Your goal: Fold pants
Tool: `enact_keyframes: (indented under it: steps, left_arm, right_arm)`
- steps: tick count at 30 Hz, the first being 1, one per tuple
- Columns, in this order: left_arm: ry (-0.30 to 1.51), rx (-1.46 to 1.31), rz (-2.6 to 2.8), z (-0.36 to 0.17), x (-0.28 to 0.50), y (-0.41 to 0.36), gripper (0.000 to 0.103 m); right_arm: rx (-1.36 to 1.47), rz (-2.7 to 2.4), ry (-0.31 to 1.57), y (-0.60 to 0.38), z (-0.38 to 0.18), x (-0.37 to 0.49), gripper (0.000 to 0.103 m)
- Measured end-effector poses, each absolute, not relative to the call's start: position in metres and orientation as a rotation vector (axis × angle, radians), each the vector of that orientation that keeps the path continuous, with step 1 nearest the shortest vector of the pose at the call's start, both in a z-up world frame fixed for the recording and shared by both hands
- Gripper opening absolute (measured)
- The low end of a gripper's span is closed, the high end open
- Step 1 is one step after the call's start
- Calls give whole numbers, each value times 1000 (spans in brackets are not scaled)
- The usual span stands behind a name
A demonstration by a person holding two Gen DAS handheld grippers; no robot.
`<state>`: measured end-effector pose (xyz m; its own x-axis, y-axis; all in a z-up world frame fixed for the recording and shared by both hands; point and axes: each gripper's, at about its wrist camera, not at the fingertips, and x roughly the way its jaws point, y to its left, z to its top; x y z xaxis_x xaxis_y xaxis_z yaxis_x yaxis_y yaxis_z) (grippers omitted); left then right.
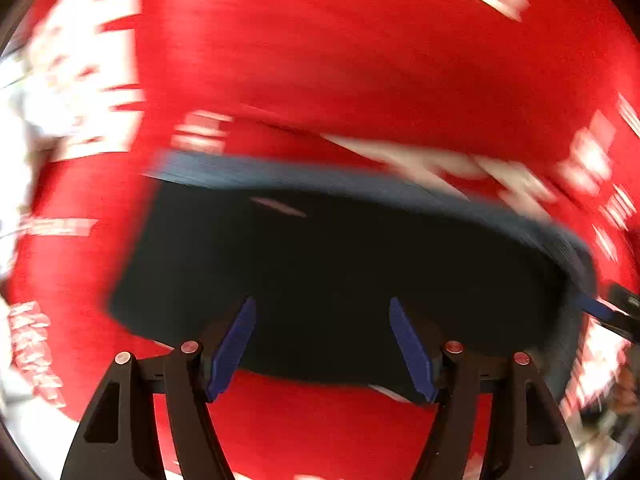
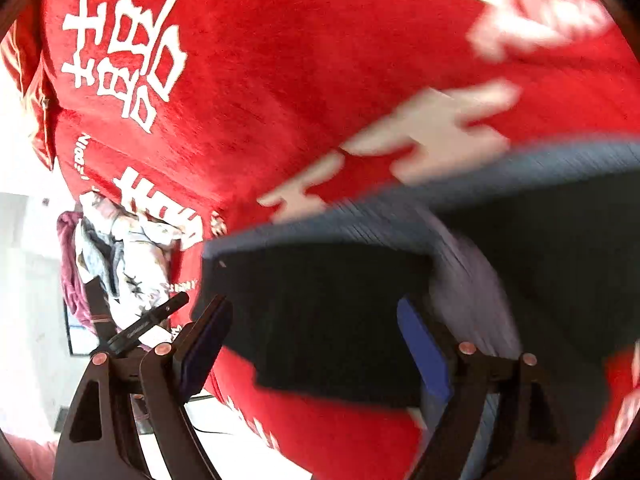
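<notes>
Red blanket (image 2: pixel 248 80) with white characters, heap of clothes (image 2: pixel 120 248) beside it

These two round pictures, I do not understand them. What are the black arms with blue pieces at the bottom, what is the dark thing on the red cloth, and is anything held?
No robot arm is here. A person holds one hand tool in each hand, and a wide-angle camera on each looks along its two fingers, so the pictures are round and bent. One picture comes from the left tool, the other from the right tool. The blue pieces are soft pads on the black fingers. The dark thing is the pants, lying folded on a red cloth with white characters. Both tools stand open above the pants and hold nothing. The blur comes from movement. A pile of other clothes lies beyond the cloth.
</notes>
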<state>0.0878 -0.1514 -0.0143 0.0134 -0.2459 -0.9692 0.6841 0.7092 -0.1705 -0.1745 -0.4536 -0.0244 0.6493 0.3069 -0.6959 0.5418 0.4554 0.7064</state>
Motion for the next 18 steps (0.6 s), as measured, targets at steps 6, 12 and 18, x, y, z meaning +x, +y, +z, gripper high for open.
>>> enact_keyframes:
  steps: [6, 12, 18]
  left_arm:
    - [1495, 461, -1215, -34, -41, -237, 71]
    - [1550, 572, -1371, -66, -114, -281, 71]
    - [1563, 580, -1428, -77, -144, -290, 79]
  right_arm:
    - [1324, -447, 859, -405, -42, -338, 84]
    - [1317, -700, 872, -376, -71, -441, 84]
    - [1368, -537, 859, -370, -110, -432, 79]
